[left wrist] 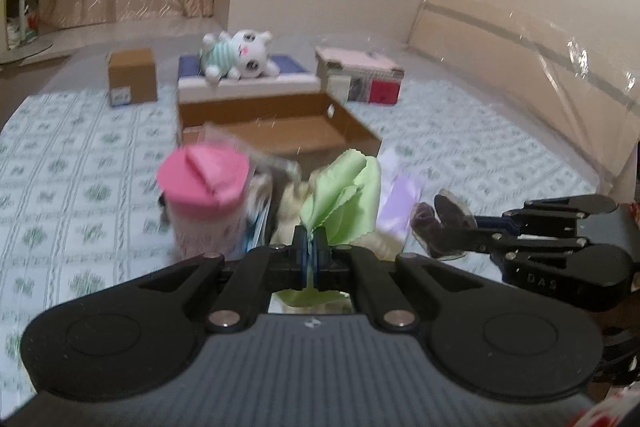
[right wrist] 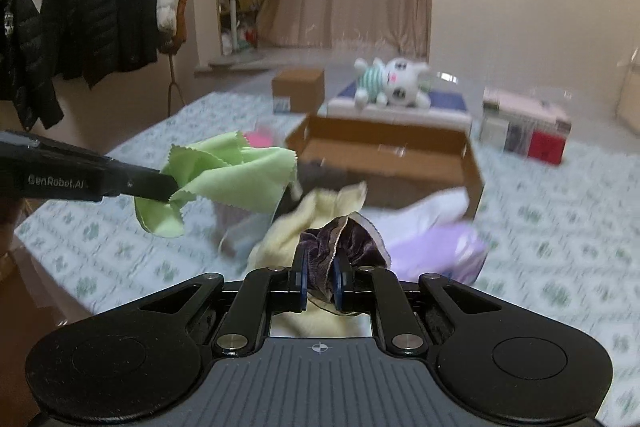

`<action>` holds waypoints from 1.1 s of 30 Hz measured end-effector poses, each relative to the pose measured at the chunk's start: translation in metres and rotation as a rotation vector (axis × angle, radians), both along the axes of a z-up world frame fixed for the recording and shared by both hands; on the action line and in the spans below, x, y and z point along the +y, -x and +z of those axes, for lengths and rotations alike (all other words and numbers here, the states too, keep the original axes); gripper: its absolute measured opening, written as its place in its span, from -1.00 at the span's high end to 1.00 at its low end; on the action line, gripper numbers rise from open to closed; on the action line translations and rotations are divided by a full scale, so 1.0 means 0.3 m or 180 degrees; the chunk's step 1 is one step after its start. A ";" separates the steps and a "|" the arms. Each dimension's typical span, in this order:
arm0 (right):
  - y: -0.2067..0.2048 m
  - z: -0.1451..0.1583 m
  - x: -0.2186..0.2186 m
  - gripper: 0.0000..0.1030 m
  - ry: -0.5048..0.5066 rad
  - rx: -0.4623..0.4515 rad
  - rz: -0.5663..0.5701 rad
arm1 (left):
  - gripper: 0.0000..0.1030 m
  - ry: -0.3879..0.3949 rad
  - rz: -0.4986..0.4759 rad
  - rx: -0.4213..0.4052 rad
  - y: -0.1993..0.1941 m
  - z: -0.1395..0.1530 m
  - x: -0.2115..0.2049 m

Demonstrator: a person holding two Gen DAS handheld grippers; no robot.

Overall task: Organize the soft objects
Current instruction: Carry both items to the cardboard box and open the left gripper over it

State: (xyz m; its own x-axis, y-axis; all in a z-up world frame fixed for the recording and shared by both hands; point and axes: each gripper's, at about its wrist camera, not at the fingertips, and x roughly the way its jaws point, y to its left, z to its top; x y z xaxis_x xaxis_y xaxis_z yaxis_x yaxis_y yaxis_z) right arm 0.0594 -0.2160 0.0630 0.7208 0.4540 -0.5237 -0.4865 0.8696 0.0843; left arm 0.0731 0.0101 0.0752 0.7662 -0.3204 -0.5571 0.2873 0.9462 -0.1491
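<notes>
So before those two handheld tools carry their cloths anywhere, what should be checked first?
1. Left tool gripping the green cloth: ok, pinched shut on it.
2. Right tool gripping the purple scrunchie: ok, clamped between its fingers.
3. Open cardboard box ready to receive: ok, it looks empty, though the picture is blurred.
4. Green cloth free of the pink-lidded cup: cannot tell, they sit close.
5. Scrunchie clear of the yellow cloth beneath: cannot tell, the pile is blurred.
6. Stuffed toy out of the way: ok, it lies behind the box.
</notes>
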 end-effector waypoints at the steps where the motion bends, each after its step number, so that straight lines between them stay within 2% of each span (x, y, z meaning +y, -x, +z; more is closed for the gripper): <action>1: -0.018 0.017 -0.003 0.77 0.0010 -0.0039 0.0011 | 0.97 0.0013 -0.0012 -0.0027 -0.023 0.020 -0.004; 6: -0.187 0.089 -0.030 0.77 -0.0104 -0.0078 -0.0003 | 0.97 0.0061 -0.0045 -0.0101 -0.200 0.106 -0.013; 9: -0.308 0.112 -0.040 0.77 -0.0068 -0.0117 -0.0036 | 0.97 0.0015 -0.0050 -0.0117 -0.318 0.135 -0.013; 16: -0.638 0.095 -0.028 0.77 0.0047 -0.0018 -0.0002 | 0.97 -0.0068 -0.0060 0.0036 -0.655 0.139 0.022; 22: -0.881 0.022 -0.012 0.77 -0.0019 0.0230 -0.0036 | 0.97 -0.0203 -0.0039 0.0232 -0.878 0.073 0.040; 26: -0.975 -0.031 0.005 0.77 -0.0028 0.0331 -0.0063 | 0.95 -0.0263 -0.0015 0.0382 -0.988 -0.005 0.043; 28: -1.009 -0.051 0.016 0.76 -0.0025 0.0359 -0.0059 | 0.90 -0.0250 0.0009 0.0455 -1.039 -0.034 0.048; 30: -1.035 -0.068 0.023 0.76 -0.0036 0.0386 -0.0071 | 0.65 -0.0257 0.0048 0.0457 -1.072 -0.048 0.054; 33: -1.055 -0.090 0.025 0.76 -0.0061 0.0428 -0.0089 | 0.58 -0.0243 0.0068 0.0414 -1.086 -0.052 0.070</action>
State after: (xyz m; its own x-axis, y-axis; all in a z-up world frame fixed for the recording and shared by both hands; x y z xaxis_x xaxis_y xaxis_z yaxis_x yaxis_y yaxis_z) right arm 0.3760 -0.2084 0.0361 0.6573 0.4455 -0.6079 -0.4451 0.8803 0.1638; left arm 0.3988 0.0311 0.0598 0.6920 -0.2576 -0.6743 0.2498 0.9619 -0.1110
